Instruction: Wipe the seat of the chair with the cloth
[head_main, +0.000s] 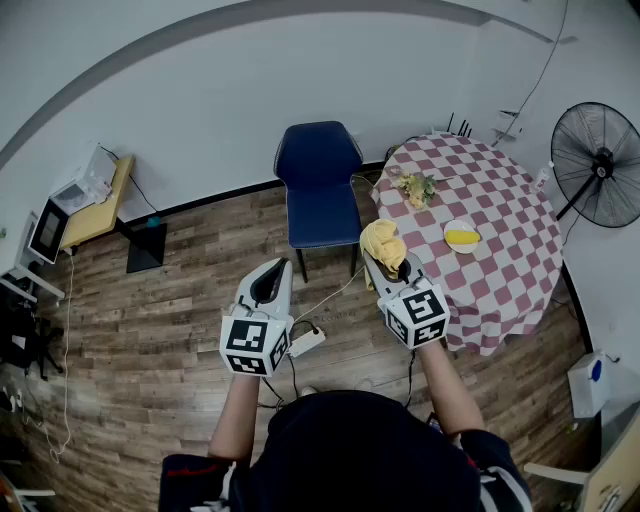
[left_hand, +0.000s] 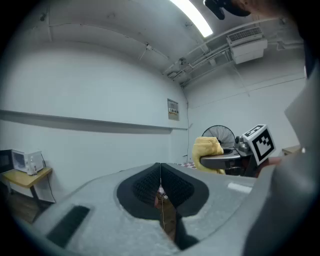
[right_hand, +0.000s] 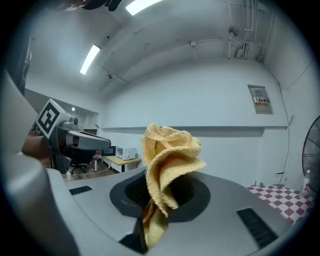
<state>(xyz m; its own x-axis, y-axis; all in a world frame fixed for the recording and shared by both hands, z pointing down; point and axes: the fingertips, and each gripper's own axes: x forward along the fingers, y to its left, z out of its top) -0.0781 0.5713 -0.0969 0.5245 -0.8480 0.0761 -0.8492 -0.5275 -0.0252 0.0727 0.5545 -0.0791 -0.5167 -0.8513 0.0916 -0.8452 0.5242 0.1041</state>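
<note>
A blue chair (head_main: 320, 185) stands against the far wall, its seat bare. The yellow cloth (head_main: 384, 246) is bunched in my right gripper (head_main: 378, 262), which is shut on it and held level in the air, short of the chair and next to the table. In the right gripper view the cloth (right_hand: 167, 170) sticks up from between the pads. My left gripper (head_main: 276, 272) hovers to the left of the right one, shut with nothing in it; in its own view the pads (left_hand: 172, 187) meet along a thin line. Both sit well above the floor.
A round table (head_main: 500, 260) with a red-and-white checked cover stands right of the chair, with a yellow thing on a white plate (head_main: 461, 237) and a small plant (head_main: 417, 187). A standing fan (head_main: 598, 165) is far right. A power strip (head_main: 306, 342) and cables lie on the wooden floor.
</note>
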